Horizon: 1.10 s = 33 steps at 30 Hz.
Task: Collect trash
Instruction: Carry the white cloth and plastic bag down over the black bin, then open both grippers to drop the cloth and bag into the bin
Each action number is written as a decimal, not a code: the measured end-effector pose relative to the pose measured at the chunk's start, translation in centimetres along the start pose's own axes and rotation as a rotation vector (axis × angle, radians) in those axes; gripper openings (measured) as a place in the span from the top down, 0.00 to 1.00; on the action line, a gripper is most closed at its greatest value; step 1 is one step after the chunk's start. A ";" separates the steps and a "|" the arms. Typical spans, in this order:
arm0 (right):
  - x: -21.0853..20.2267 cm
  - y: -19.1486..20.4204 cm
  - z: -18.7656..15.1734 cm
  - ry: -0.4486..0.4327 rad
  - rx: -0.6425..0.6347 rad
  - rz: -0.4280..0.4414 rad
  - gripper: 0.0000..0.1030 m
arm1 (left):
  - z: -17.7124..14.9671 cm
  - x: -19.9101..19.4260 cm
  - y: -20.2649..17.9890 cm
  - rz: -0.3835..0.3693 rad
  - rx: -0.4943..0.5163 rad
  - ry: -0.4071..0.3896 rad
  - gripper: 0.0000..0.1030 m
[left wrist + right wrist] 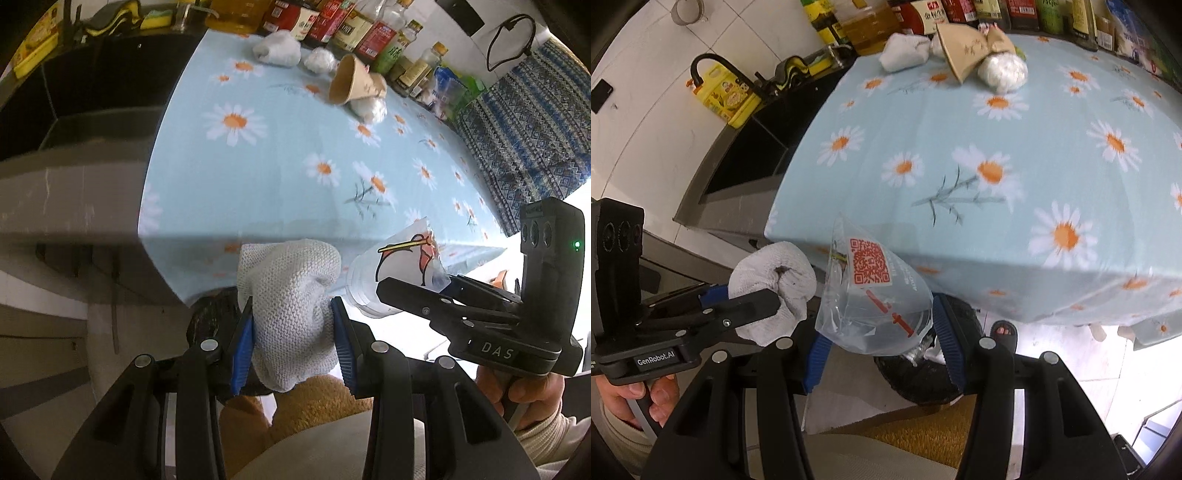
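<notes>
The left gripper [295,332] clamps a crumpled paper towel [291,295] and the right gripper [882,343] a plastic cup [871,291], both just off the table [960,177] edge, directly above the black bin [923,376].

The black round trash bin [923,384] on the floor is mostly hidden behind the clear crumpled plastic cup [875,306]. The jars and bottles [347,26] at the back of the counter are cut off by the top edge. Their labels are too small to read.

Our left gripper [293,328] and right gripper [882,332] point steeply down, side by side — each clamped on its load.
</notes>
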State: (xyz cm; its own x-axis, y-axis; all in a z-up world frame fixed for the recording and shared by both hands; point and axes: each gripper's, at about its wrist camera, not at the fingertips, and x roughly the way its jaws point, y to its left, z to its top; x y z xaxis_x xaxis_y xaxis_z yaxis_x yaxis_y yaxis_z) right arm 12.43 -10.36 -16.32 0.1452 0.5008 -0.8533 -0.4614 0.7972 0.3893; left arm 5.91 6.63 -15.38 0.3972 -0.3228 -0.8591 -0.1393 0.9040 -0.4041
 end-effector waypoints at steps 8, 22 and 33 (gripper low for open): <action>1.8 -0.4 -1.8 0.056 0.029 -0.005 0.49 | -2.5 2.1 1.2 -0.005 -0.029 0.064 0.64; 3.9 -0.9 -2.9 0.114 0.056 0.000 0.48 | -6.2 5.8 2.7 -0.013 -0.088 0.189 0.64; 4.1 -1.5 -1.8 0.117 0.088 0.010 0.28 | -6.6 8.0 2.3 -0.003 -0.068 0.248 0.28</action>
State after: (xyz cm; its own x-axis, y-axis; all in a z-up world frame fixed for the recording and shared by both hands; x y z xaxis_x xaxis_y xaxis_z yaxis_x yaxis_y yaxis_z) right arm 12.17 -10.10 -21.01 0.0351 0.4704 -0.8817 -0.3834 0.8211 0.4228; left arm 2.83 4.26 -25.24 0.1645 -0.3919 -0.9052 -0.2023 0.8848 -0.4199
